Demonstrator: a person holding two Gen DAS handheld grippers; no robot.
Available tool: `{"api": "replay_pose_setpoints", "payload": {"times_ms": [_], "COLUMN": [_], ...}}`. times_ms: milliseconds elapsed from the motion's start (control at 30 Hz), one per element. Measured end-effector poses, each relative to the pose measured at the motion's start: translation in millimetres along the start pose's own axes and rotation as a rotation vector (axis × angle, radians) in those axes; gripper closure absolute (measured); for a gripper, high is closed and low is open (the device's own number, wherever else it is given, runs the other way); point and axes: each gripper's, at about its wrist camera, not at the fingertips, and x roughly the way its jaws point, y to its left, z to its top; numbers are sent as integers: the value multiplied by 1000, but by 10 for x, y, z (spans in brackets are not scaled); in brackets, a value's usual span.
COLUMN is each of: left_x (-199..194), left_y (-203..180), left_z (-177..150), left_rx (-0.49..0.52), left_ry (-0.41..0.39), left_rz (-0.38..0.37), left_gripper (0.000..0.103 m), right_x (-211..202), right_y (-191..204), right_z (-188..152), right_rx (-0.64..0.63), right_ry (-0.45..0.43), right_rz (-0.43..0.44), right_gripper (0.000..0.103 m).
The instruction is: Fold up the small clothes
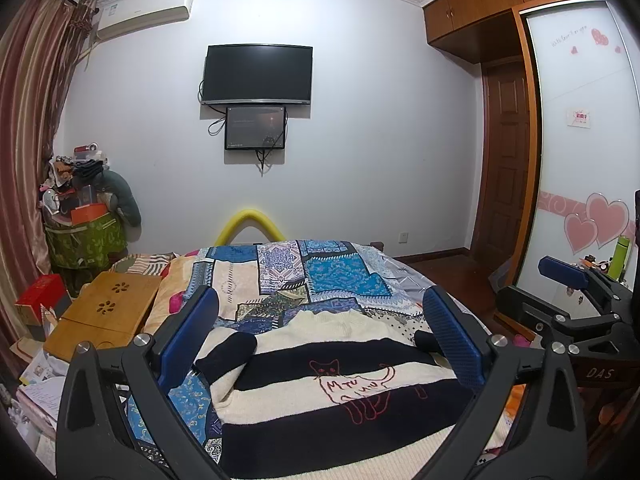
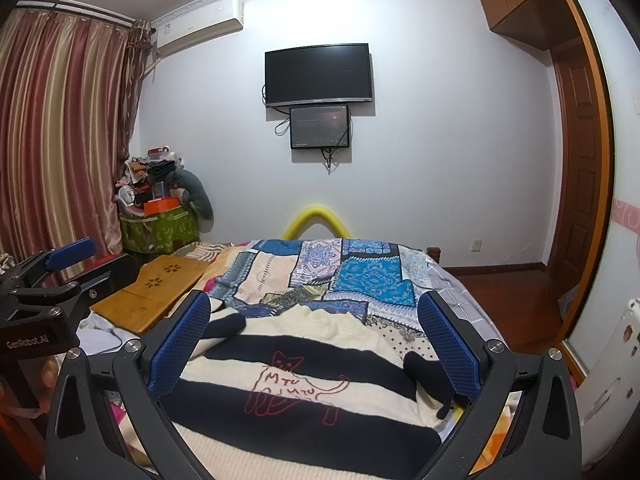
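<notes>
Striped sweater [image 1: 332, 396] lies flat between both hand-held grippers' [image 1: 320, 336] spread fingers.

A cream and navy striped sweater [image 1: 320, 380] with a red cat outline lies flat between and below the spread fingers [image 1: 188, 332]

A sweater [image 1: 320, 384] lies spread on a patchwork quilt [image 1: 304, 276] covering the bed. A wooden lap desk [image 1: 104, 312] sits on the bed to its left. Behind, a television [image 1: 258, 74] hangs on the wall above a smaller screen [image 1: 255, 128].
</notes>
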Motion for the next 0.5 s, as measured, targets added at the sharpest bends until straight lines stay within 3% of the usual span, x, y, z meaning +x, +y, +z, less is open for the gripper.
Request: {"api": "replay_pose_setpoints", "payload": {"times_ms": [500], "left_x": [18], "left_y": [-2], "left_z": [-5], "left_rx": [-4], "left_ry": [4], "left_rz": [0], "left_gripper": [0], "right_x": [0], "right_y": [-3], "right_z": [1], "right_rx": [3], "right_ry": [0], "right_rz": [0], "right_gripper": [0]}}
